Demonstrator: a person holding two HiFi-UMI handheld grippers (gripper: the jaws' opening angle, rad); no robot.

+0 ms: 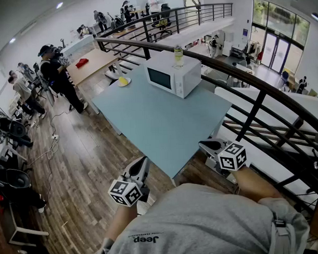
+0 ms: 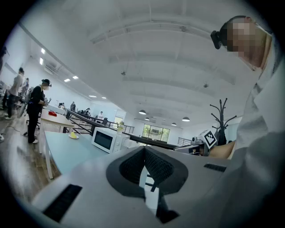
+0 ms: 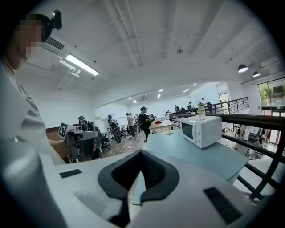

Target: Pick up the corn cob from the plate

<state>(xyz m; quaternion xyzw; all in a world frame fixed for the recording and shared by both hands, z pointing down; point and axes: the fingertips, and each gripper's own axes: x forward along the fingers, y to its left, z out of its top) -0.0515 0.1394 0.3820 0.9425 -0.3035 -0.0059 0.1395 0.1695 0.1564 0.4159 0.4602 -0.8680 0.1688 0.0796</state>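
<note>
One yellow cob, round plate.

All three views toward one table, seemingly distant

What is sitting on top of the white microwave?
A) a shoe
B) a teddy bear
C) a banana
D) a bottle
D: a bottle stands upright on top of the microwave, which sits on the blue-grey table.
</note>
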